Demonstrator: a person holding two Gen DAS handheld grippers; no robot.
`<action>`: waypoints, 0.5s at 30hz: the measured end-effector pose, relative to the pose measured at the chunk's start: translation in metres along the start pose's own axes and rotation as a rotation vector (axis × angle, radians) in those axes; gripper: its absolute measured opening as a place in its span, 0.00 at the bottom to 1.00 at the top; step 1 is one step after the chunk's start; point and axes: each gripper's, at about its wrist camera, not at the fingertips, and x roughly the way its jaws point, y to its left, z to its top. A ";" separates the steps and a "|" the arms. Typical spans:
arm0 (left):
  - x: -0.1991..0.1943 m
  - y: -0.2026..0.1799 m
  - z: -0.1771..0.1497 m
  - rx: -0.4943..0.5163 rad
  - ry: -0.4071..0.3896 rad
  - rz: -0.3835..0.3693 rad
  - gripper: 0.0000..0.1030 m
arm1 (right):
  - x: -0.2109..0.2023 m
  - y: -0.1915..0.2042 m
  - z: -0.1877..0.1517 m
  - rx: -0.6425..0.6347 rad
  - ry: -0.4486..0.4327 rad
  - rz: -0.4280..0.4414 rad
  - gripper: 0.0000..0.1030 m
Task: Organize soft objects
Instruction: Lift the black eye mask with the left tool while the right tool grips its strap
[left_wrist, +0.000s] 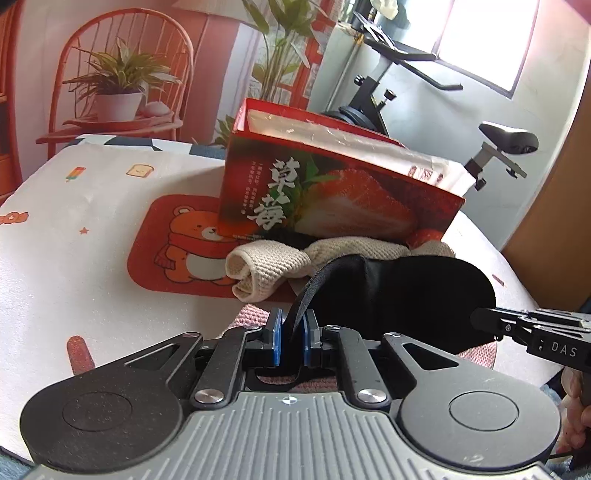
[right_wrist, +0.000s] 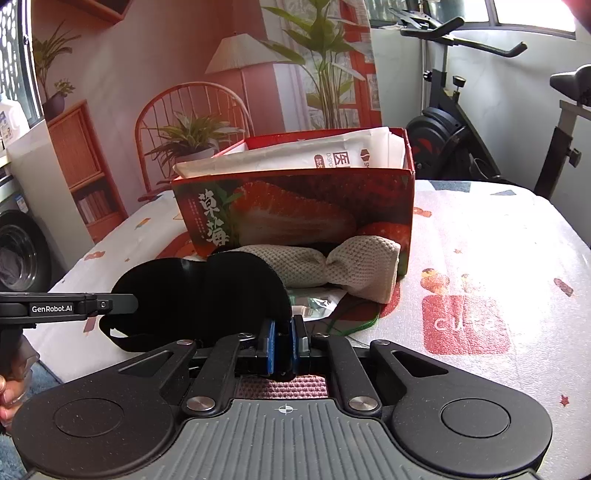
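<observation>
A black eye mask (left_wrist: 402, 291) is held between both grippers just above the table. My left gripper (left_wrist: 293, 330) is shut on its strap end. My right gripper (right_wrist: 282, 339) is shut on the mask's (right_wrist: 207, 295) other edge. Each gripper's tip shows in the other view, the right one (left_wrist: 484, 319) and the left one (right_wrist: 125, 302). A beige knitted cloth (left_wrist: 269, 269), twisted in the middle, lies behind the mask against the box, and shows in the right wrist view (right_wrist: 343, 266). A pink knitted cloth (left_wrist: 251, 314) lies under the mask, seen also under my right gripper (right_wrist: 284, 387).
A red strawberry-print box (left_wrist: 332, 199) stands open on the table (left_wrist: 74, 221), holding white packets (right_wrist: 332, 155). A clear packet (right_wrist: 314, 302) and a green-edged item lie beside the beige cloth. An exercise bike (left_wrist: 406, 88) stands behind the table.
</observation>
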 end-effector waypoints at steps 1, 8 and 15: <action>0.001 0.000 -0.001 0.001 0.005 -0.001 0.12 | 0.000 0.000 -0.001 0.000 0.001 0.000 0.08; -0.002 0.004 0.000 -0.020 -0.012 0.000 0.12 | 0.000 0.000 0.000 0.001 -0.005 -0.001 0.08; -0.024 -0.002 0.025 0.004 -0.149 -0.020 0.11 | -0.011 0.000 0.025 -0.028 -0.081 0.014 0.07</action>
